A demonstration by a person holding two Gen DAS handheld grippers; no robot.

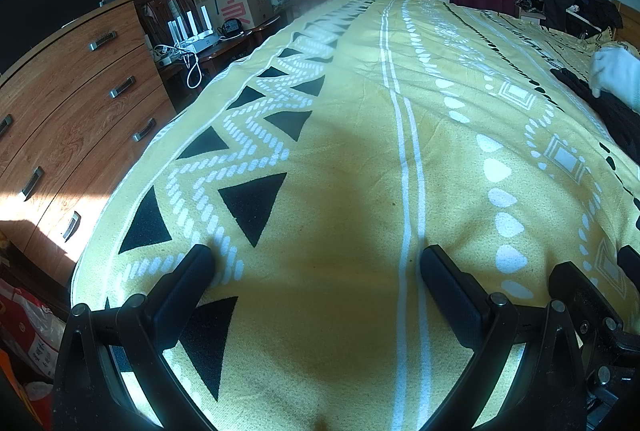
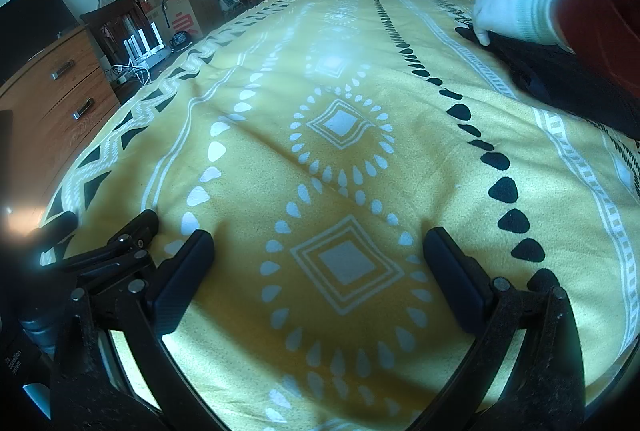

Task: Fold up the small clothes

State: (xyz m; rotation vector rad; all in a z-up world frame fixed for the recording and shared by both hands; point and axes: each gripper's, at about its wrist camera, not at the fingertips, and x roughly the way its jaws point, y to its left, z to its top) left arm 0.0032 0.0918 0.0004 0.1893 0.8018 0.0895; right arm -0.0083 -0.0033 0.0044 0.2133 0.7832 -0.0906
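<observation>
Left wrist view: left gripper [image 1: 316,265] spread wide, nothing between fingers, resting low over yellow patterned blanket [image 1: 360,103]. Black garment [image 1: 612,111] far ahead-right at frame edge, white-gloved hand [image 1: 614,77] on it.

Right wrist view: right gripper [image 2: 318,249] also spread, empty, over blanket. Garment ahead-right, well apart; gloved hand pinching its far corner, red sleeve [image 2: 600,23] behind.

Left black two-finger gripper [image 1: 316,263]: jaws spread wide, empty, held low.
Right black two-finger gripper [image 2: 318,251]: jaws spread wide, empty, held low.
White-gloved hand [image 2: 508,13]: fingertips pressed down, red sleeve [image 2: 600,27] behind it.
</observation>
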